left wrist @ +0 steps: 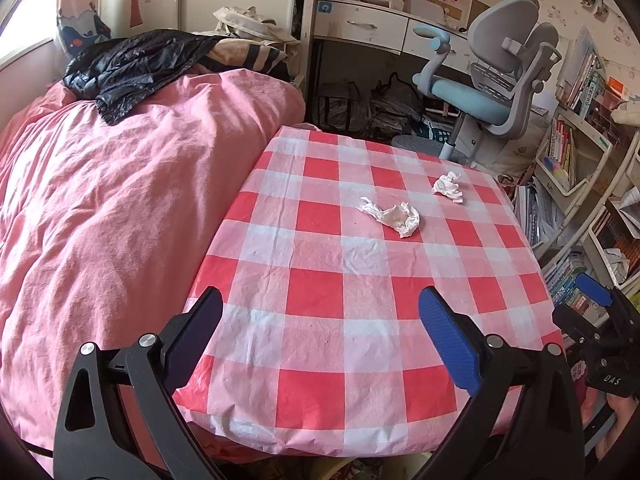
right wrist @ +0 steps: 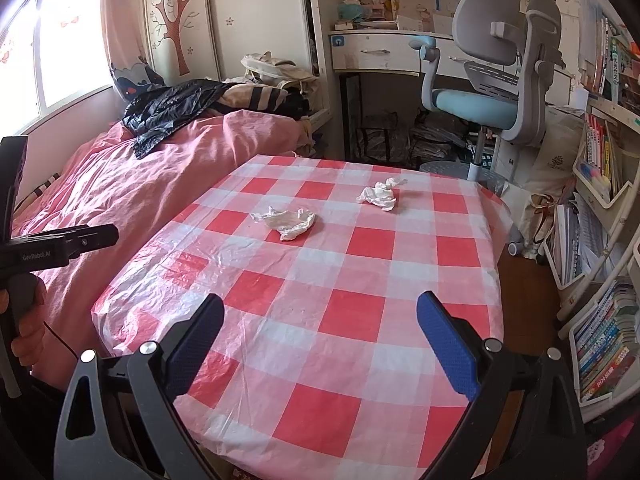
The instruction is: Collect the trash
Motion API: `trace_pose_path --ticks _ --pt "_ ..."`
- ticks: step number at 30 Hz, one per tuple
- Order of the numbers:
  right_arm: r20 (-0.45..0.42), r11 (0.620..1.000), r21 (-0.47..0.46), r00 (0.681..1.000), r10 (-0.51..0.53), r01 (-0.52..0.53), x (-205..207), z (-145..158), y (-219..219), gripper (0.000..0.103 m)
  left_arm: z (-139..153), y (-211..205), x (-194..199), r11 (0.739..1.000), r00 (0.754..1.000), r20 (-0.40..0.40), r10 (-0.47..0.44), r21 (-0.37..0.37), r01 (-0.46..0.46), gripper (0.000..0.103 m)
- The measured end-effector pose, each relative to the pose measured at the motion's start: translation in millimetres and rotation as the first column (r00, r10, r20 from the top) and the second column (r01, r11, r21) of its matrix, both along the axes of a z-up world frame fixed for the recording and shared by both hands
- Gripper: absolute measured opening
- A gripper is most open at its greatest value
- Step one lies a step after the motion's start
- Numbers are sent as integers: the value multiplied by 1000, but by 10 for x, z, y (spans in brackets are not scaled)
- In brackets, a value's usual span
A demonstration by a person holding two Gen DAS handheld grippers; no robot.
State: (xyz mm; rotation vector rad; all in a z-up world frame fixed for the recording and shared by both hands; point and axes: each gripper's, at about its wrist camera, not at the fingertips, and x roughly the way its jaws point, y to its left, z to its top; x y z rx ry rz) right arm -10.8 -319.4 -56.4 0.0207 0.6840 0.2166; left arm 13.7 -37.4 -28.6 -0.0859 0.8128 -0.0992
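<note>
You are holding both tools back at the near edge of the checked tablecloth (left wrist: pixel 320 300), and nothing is collected yet. Your left gripper (left wrist: pixel 320 316) is hanging with its jaws spread wide and empty; your right gripper (right wrist: pixel 320 320) is doing the same. Two pieces of trash are lying on the cloth's far half: a flattened crumpled tissue (left wrist: pixel 390 216) toward the middle, and a smaller tissue wad (left wrist: pixel 448 186) beyond it, near the far right corner. Both are waiting for you. Nothing is blocking your reach across the cloth. A pink duvet (left wrist: pixel 112 208) is bulging against the cloth's left side, a black bag (left wrist: pixel 132 68) is lying on it, and a desk chair (left wrist: pixel 492 76) is standing past the far edge.
</note>
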Motion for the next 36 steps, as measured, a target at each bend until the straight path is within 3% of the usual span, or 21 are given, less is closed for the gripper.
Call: trace_pose_path --ticks 10,17,21,23,28,36 --pt "-4 1000 12 1000 2 -2 -2 -3 12 93 8 -2 -4 1000 1000 6 6 6 -6 94" --pt "-25 999 51 1000 3 -2 38 -38 4 93 -35 95 120 999 1000 -22 -7 -32 6 94" --pt "-42 995 98 999 5 -1 147 -79 -51 93 -156 183 256 997 997 -72 -23 -82 17 85" --pt "-62 993 114 998 9 -2 275 -130 -51 93 -211 196 321 996 995 -93 -23 -91 15 80" --pt "-72 997 73 997 33 -28 631 -173 22 93 -346 38 648 994 994 -97 -57 -103 47 80" --pt "-59 999 28 997 -44 46 1755 -232 -231 93 -581 -591 1344 988 987 -88 -138 -85 130 80"
